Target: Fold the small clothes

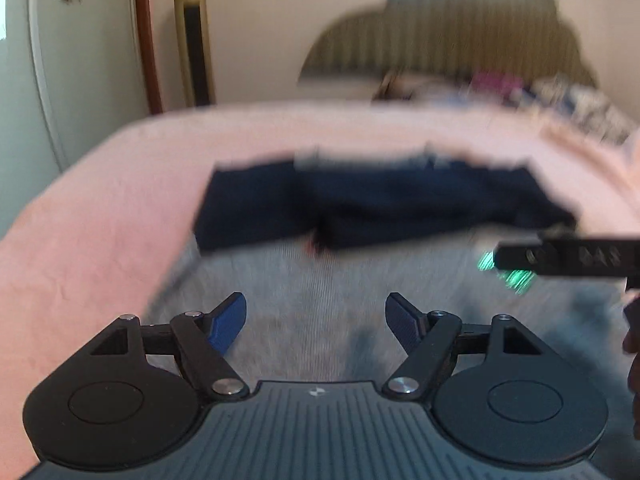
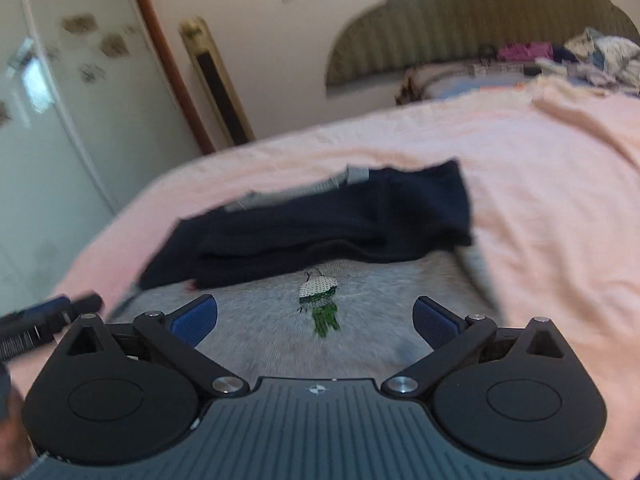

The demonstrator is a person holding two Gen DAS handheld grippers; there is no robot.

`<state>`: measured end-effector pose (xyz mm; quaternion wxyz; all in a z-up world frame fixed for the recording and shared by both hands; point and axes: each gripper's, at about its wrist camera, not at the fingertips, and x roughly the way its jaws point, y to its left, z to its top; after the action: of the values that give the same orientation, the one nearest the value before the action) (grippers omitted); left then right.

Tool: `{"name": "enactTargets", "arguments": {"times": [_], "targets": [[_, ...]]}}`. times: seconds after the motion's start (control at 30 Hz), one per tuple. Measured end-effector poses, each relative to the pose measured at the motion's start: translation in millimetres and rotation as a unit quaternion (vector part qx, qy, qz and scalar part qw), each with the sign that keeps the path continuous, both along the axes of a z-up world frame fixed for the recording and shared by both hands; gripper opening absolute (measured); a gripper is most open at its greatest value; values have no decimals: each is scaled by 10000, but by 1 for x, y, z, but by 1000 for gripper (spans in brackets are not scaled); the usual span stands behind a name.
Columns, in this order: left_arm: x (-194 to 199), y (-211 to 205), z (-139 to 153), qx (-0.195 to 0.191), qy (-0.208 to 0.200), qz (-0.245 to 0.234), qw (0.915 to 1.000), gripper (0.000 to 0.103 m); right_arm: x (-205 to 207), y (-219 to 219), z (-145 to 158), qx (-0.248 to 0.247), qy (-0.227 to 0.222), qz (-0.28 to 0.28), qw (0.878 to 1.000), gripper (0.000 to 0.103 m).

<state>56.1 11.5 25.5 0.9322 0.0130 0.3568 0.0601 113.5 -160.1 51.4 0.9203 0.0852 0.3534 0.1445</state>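
Both grippers hover low over the near part of a grey top [image 2: 320, 344] spread on a pink blanket [image 2: 540, 184]. The left gripper [image 1: 316, 324] has its jaws apart with nothing between the pads, only grey knit showing in the gap. The right gripper [image 2: 316, 320] is opened wider still, also empty. Each tool shows at the edge of the other's view, so they sit close side by side.

The top lies flat in the middle of the bed, its navy sleeves [image 2: 328, 224] folded across the far half in a loose band. A small green and white patch [image 2: 320, 304] marks the chest, just ahead of the right gripper.

Risks from here:
- The navy band looks rumpled and its right end sticks up a little. Lifting the near hem over it could trap a bulge, giving a lumpy fold.
- With both pairs of jaws free of the cloth, a fresh pinch may catch the blanket along with the knit, since the blanket is soft and lies right beneath. That would drag the whole garment.
- The two grippers are near each other; a hasty reach sideways could knock them together.
- A pinch taken unevenly, one side farther along than the other, would skew the fold.

Both views are smeared, the left one most, so the exact edges of the grey hem are hard to place.

A pile of other clothes [image 2: 600, 56] waits at the far right by the headboard [image 2: 480, 20].
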Motion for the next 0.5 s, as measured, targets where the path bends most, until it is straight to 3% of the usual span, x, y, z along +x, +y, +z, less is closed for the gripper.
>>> {"name": "enactTargets", "arguments": {"times": [0.03, 0.07, 0.1, 0.13, 0.5], "targets": [[5, -1, -13, 40, 222, 14, 9997, 78, 14, 12, -14, -259, 205, -119, 9994, 102], [-2, 2, -19, -16, -121, 15, 9999, 79, 21, 19, -25, -475, 327, -192, 9982, 103], [-6, 4, -23, 26, -191, 15, 9998, 82, 8, 29, -28, -903, -45, -166, 9958, 103], [-8, 7, -23, -114, -219, 22, 9997, 84, 4, 37, -34, -1262, -126, -97, 9919, 103], [-4, 14, -24, -203, -132, -14, 9997, 96, -43, 18, -32, -1221, -204, -244, 9920, 103]]}}
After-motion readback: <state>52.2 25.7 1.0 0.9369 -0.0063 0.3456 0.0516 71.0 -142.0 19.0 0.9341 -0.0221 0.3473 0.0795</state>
